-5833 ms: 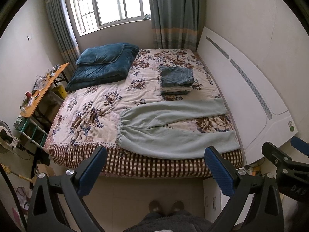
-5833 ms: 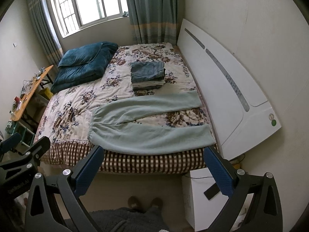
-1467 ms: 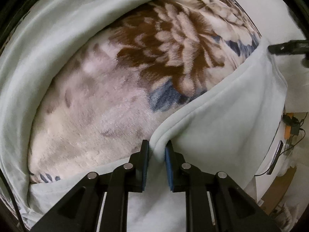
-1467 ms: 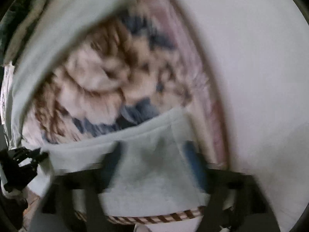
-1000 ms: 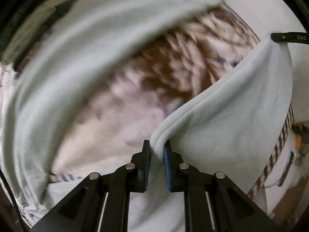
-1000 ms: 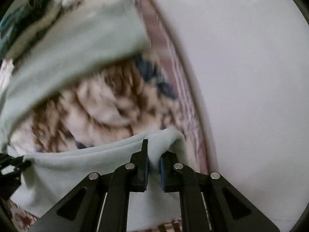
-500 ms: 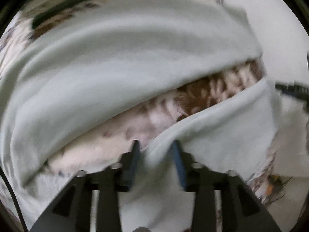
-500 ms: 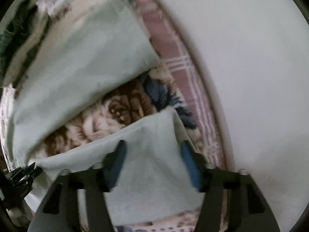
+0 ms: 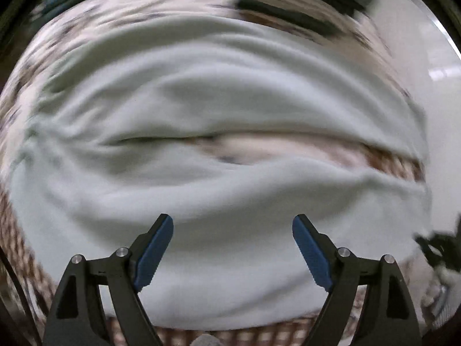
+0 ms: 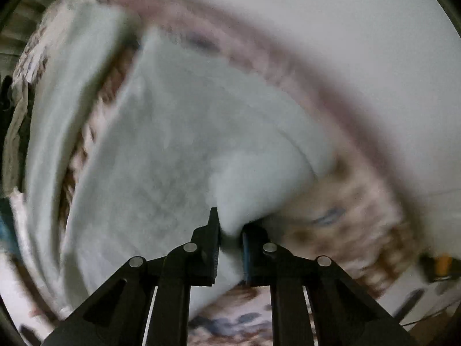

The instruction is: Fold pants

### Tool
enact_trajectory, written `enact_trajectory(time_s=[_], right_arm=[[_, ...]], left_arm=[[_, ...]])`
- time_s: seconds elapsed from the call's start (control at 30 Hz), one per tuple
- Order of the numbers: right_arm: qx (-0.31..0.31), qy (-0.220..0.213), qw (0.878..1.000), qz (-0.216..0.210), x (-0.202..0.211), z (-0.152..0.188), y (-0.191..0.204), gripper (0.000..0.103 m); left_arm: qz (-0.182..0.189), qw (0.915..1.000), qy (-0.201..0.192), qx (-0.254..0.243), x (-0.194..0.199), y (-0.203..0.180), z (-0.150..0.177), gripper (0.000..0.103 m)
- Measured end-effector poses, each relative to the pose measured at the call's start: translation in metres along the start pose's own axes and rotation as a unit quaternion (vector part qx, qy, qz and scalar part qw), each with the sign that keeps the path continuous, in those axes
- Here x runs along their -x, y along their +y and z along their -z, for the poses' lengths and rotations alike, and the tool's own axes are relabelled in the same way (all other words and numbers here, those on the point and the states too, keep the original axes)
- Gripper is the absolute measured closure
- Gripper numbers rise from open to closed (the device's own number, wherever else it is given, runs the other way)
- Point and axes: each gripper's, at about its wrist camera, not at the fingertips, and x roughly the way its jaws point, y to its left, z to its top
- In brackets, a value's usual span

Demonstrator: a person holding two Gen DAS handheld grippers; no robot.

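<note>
Since half a second ago the left gripper (image 9: pixel 232 248) has let go of the pale green pants (image 9: pixel 219 92), jaws just opened wide, cloth filling mid-frame (blurred). Right wrist view: the right gripper (image 10: pixel 230 235) has just pinched a pants fold, lower centre, on the floral blanket (image 10: pixel 340 216).

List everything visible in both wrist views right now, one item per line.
pants: one, pale green, spread on the bed, legs nearly side by side
floral blanket: one, cream, brown and blue, beneath the pants
checked bed skirt: one, brown and white, at the bed's edge
headboard: one, white, beside the bed
left hand-held gripper: one, black with blue pads, open above the pants
right hand-held gripper: one, black, pinching a pants fold
</note>
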Motion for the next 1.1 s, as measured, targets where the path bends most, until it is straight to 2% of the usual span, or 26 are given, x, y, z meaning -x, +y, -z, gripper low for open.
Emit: enact_trajectory(time_s=[0.03,0.1,0.17,0.2,0.23,0.27,0.3,0.33,0.4,0.47,0.5,0.6,0.67,0.7,0.73,0.83,0.87,0.93,0.97,1.07,1.1], right_arm=[[-0.011,0.013,1.000,-0.002,-0.002,-0.002,-0.004,0.089],[-0.008,0.073,0.997,-0.015,-0.019,-0.002,0.001,0.086],[0.011,0.084,0.996,0.011,-0.012,0.008,0.020,0.074],[0.013,0.080,0.997,0.003,-0.005,0.014,0.027,0.060],[0.005,0.076,0.997,-0.028,0.010,0.030,0.039,0.037],[-0.002,0.076,0.996,-0.042,0.017,0.041,0.046,0.027],[-0.017,0.081,0.995,-0.060,0.028,0.066,0.058,0.024],[-0.021,0.090,0.993,-0.069,0.031,0.082,0.067,0.024],[-0.020,0.136,0.987,-0.083,0.026,0.134,0.097,0.024],[-0.015,0.195,0.974,-0.111,0.006,0.187,0.128,0.024],[-0.009,0.213,0.970,-0.118,-0.004,0.209,0.141,0.024],[-0.006,0.226,0.966,-0.126,-0.028,0.250,0.168,0.027],[0.000,0.215,0.970,-0.112,-0.036,0.263,0.182,0.043],[0.008,0.210,0.972,-0.107,-0.042,0.273,0.184,0.074],[0.029,0.205,0.975,-0.085,-0.041,0.282,0.187,0.102],[0.058,0.192,0.980,0.010,-0.042,0.291,0.177,0.102],[0.049,0.212,0.976,0.029,-0.050,0.291,0.164,0.102],[0.027,0.256,0.966,0.014,-0.057,0.288,0.148,0.102],[0.025,0.259,0.965,0.004,-0.048,0.285,0.148,0.102],[0.088,0.232,0.969,-0.003,-0.008,0.273,0.173,0.092],[0.113,0.214,0.970,-0.013,0.011,0.274,0.188,0.074]], left_arm=[[-0.005,0.9997,-0.007,0.022,0.005,0.020,-0.001,0.019],[-0.021,0.9973,-0.014,0.069,0.011,0.062,0.000,0.019],[-0.035,0.9912,-0.006,0.127,0.016,0.104,0.004,0.019],[-0.030,0.9863,0.000,0.162,0.018,0.126,0.008,0.019],[-0.026,0.9821,0.006,0.187,0.021,0.143,0.012,0.019],[-0.023,0.9792,0.010,0.201,0.022,0.155,0.014,0.019],[-0.018,0.9758,0.013,0.217,0.024,0.167,0.018,0.019],[-0.020,0.9724,0.017,0.232,0.025,0.179,0.022,0.019],[-0.023,0.9659,0.032,0.256,0.021,0.197,0.028,0.019],[-0.018,0.9554,0.047,0.291,0.013,0.224,0.034,0.019],[-0.015,0.9476,0.057,0.314,0.006,0.238,0.037,0.019],[-0.013,0.9281,0.087,0.362,-0.020,0.270,0.043,0.019],[-0.010,0.9210,0.093,0.378,-0.035,0.285,0.045,0.022],[-0.016,0.9185,0.093,0.384,-0.042,0.292,0.048,0.048],[-0.015,0.9204,0.088,0.381,-0.044,0.296,0.052,0.066],[-0.033,0.9339,0.098,0.342,-0.053,0.300,0.070,0.062],[-0.027,0.9373,0.104,0.332,-0.056,0.300,0.075,0.061],[-0.020,0.9394,0.109,0.324,-0.051,0.300,0.074,0.059],[-0.018,0.9412,0.110,0.319,-0.045,0.299,0.072,0.059],[-0.004,0.9488,0.106,0.298,-0.012,0.288,0.065,0.059],[0.002,0.9520,0.099,0.290,0.004,0.282,0.061,0.058]])
